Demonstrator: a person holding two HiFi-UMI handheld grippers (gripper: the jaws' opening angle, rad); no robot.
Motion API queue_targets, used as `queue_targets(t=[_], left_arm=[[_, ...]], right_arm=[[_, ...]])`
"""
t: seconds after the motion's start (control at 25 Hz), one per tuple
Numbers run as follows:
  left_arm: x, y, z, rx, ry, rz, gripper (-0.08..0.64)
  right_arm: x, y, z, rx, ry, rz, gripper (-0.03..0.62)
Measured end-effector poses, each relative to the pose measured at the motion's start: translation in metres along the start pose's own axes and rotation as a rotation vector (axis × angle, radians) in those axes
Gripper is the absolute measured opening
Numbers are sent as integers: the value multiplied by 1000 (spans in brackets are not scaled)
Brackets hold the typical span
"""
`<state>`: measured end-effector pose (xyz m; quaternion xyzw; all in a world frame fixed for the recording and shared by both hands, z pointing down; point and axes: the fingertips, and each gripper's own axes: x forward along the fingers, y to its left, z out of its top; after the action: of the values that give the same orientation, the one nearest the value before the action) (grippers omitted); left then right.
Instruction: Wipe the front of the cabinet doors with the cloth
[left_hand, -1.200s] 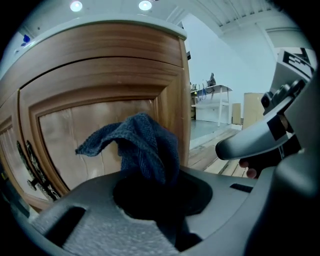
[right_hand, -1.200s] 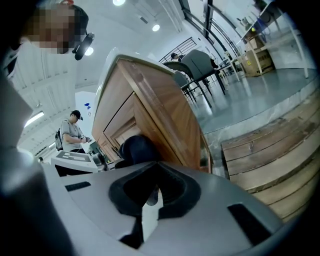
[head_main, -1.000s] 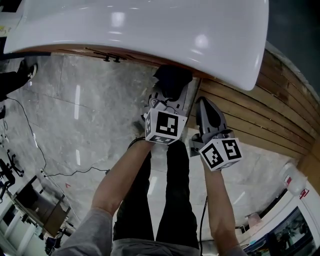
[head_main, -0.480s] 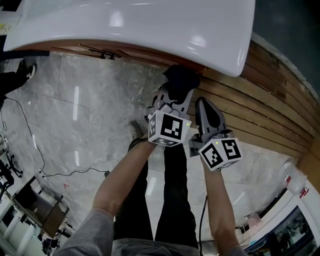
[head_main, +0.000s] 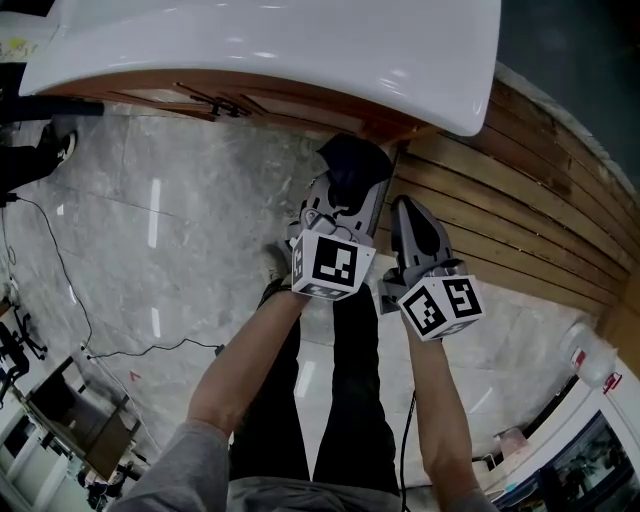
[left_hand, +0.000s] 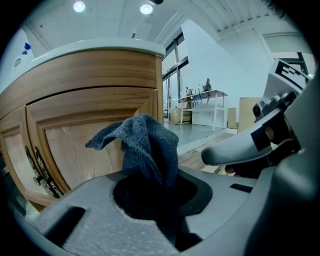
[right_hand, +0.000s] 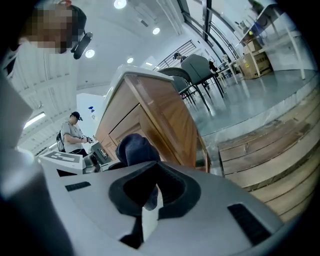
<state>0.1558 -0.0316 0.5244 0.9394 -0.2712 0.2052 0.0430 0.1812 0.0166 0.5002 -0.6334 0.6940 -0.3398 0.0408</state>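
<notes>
My left tongs (left_hand: 150, 187): clamped on the dark blue terry cloth (left_hand: 146, 145), near the light wooden panelled cabinet door (left_hand: 75, 145), contact unclear. My right tongs (right_hand: 146, 197): closed, empty. Step: approach. Next, likely: press cloth flat, sweep.

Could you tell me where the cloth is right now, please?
The cloth is clamped in the left gripper, at the head view's centre, raised before the wooden cabinet door, with the right gripper alongside.

Dark blue cloth (left_hand: 149, 144), light-brown wooden cabinet doors (left_hand: 75, 147), white countertop (head_main: 300, 50).
</notes>
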Motion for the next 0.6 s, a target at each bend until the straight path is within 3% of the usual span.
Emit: queue_targets(t=[0.6], left_arm=[[-63,60,-38,-25,31,67,55]], right_arm=[[26,70,-23,-27,18,48,9]])
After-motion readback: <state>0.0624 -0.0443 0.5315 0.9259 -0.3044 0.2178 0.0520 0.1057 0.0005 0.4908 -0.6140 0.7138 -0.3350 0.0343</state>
